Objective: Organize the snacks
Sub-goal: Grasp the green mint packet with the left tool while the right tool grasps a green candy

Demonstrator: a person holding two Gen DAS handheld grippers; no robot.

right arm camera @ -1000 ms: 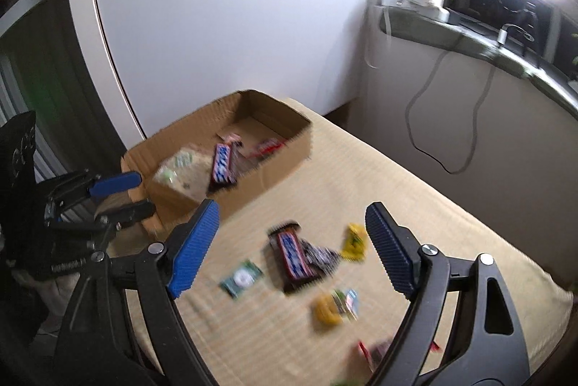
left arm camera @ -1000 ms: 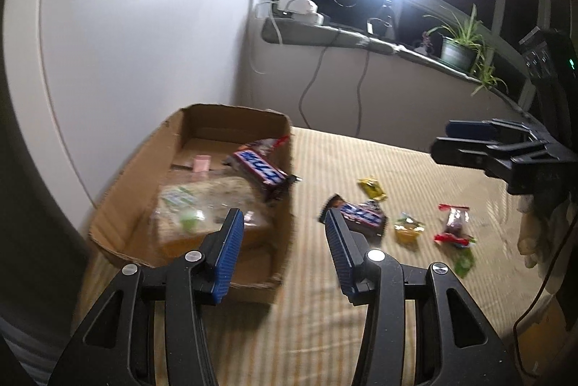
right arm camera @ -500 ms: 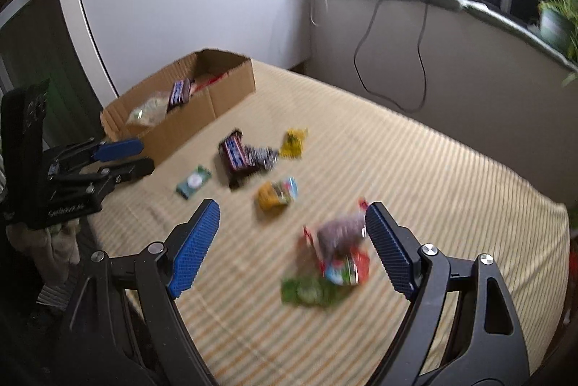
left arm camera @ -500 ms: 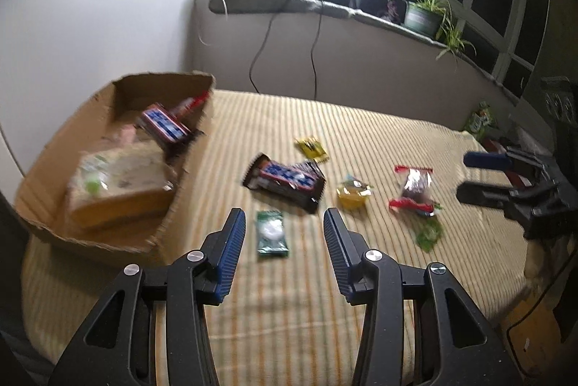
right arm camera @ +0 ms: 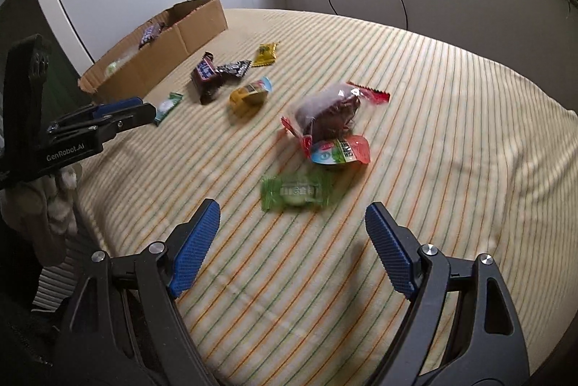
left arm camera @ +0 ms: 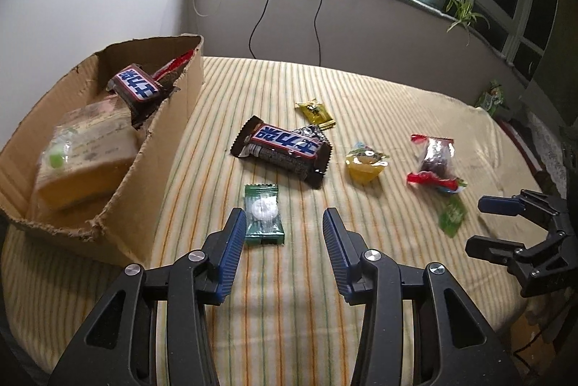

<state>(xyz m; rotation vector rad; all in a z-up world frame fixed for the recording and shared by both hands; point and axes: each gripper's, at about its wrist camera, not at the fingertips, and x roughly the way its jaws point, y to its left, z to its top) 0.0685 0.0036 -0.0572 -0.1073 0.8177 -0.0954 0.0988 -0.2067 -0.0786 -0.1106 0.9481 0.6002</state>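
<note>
Left claw [left arm camera: 283, 243] has swung away from the cardboard box [left arm camera: 169, 147] over the last second: earlier its jaws framed the box's near corner; now they sit over the striped cloth of the table [left arm camera: 361, 82], with the box off to the left. Jaws apart, nothing between them. The green-wrapped white candy [left arm camera: 263, 220] lies flat just ahead of the left jaw tip, close to its inner side; contact cannot be judged.

Right claw [right arm camera: 292, 241] has also travelled: a second ago it looked toward the box and the chocolate bar; now it faces the right-hand group of snacks. Jaws wide apart and empty. The light green candy [right arm camera: 294, 193] lies just ahead of the gap, blurred in the right wrist view.

Snack positions, unchanged on the table since the earlier frames:
- Chocolate bar [left arm camera: 285, 147] in dark wrapper with blue-and-white label, mid-table, lying on a second dark wrapper.
- Small yellow packet [left arm camera: 315, 113] just beyond it.
- Yellow jelly cup [left arm camera: 365, 164] to its right.
- Clear bag with dark contents [left arm camera: 435, 156], red ends, further right; a red-rimmed jelly cup [right arm camera: 339, 151] touches its near end.

Box contents: a second chocolate bar [left arm camera: 139, 86] resting on a clear-wrapped yellow cake [left arm camera: 85, 155]; a red wrapper behind it, only partly visible.

The right claw appears at the right edge of the left wrist view, well apart from the left one.
</note>
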